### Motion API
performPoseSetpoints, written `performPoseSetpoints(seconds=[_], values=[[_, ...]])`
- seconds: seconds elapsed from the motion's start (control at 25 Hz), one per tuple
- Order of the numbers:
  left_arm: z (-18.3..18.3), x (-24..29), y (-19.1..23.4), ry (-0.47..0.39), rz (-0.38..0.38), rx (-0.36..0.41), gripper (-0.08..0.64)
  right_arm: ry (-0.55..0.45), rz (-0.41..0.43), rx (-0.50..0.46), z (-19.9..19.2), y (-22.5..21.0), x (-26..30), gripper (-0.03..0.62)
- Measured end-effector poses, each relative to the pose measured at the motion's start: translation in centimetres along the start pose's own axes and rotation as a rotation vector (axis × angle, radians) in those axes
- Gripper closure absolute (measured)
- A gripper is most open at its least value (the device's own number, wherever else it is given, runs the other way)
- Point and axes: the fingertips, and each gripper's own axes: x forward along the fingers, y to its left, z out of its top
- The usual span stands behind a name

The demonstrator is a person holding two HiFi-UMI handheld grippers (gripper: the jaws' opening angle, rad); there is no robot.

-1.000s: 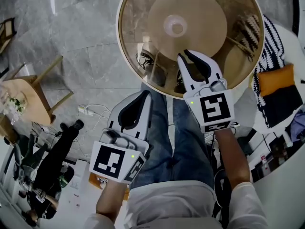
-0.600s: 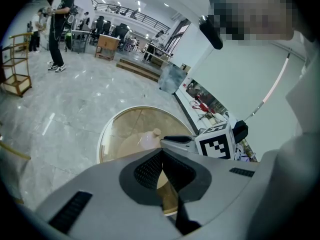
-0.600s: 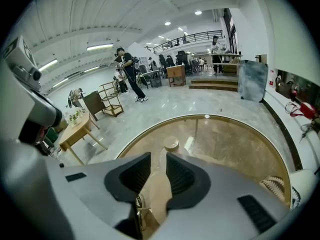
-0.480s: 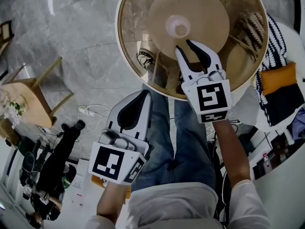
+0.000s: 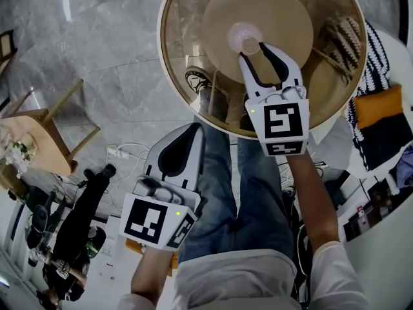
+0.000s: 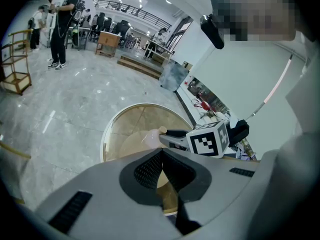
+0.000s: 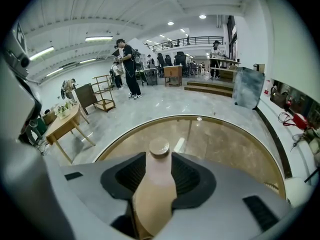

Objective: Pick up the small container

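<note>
Glass counter [image 5: 181, 37] carries small container [image 5: 242, 36] at its centre, 11 o'clock of right gripper [image 5: 253, 51]. Its jaws have just been opening and are now wide, w/ container betw. tips, pads not pressing. Push in deeper, centre it, squeeze evenly. Left gripper [image 5: 192, 131] jaws closed, empty.

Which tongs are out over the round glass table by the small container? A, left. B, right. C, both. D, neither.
B: the right tongs, whose jaws have just been opening, reach over the glass table with the small container at their tips, not gripped; the left tongs hang short of it.
</note>
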Motion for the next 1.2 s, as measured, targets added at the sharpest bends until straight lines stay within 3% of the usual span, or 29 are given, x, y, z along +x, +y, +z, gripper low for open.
performPoseSetpoints(seconds=[0.44,1.2], values=[[-0.4,0.1,0.8,0.013,-0.001,-0.008,0.543,-0.027,-0.064,-0.038,0.3,-0.5,1.1,0.418],[-0.5,0.2,2.3,0.020,0.001,-0.017,0.543,-0.051,-0.065,-0.071,1.1,-0.5,2.4,0.440]])
